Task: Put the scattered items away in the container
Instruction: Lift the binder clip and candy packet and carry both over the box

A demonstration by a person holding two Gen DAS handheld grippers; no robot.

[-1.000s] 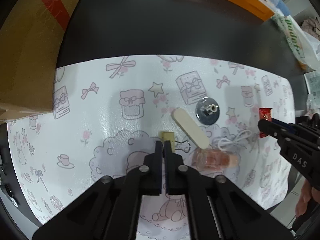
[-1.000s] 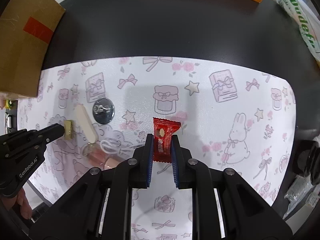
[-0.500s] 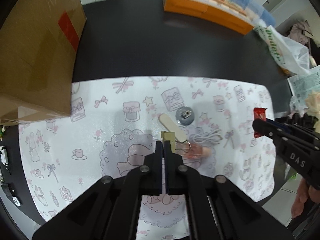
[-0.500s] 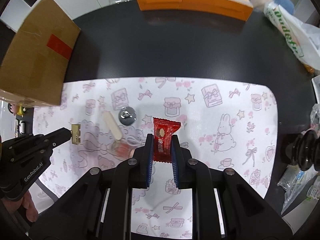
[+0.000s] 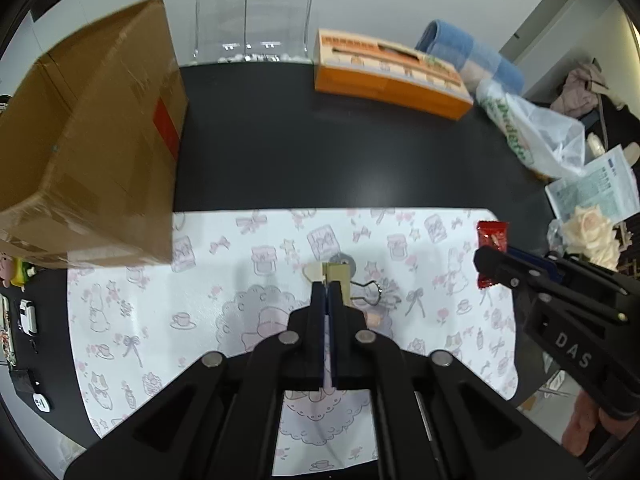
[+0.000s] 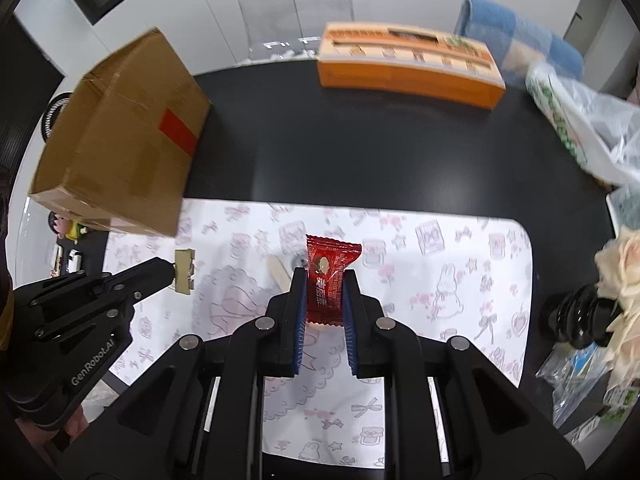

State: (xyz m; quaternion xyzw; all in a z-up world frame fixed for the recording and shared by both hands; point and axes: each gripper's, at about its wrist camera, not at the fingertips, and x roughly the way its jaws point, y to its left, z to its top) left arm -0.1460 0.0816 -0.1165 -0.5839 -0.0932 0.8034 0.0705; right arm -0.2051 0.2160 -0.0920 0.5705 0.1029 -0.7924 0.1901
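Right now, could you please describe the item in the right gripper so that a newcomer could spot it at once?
Find the white patterned mat on the black table. Above its middle, the right gripper is shut on a candy. It is the only red, crimp-edged wrapper; the left gripper holds a brass-coloured binder clip.

The left gripper (image 5: 327, 286) points steeply down, its jaws pressed together on a small gold binder clip (image 5: 338, 276). The right gripper (image 6: 325, 280) also points down, clamped on a red candy wrapper (image 6: 328, 280).
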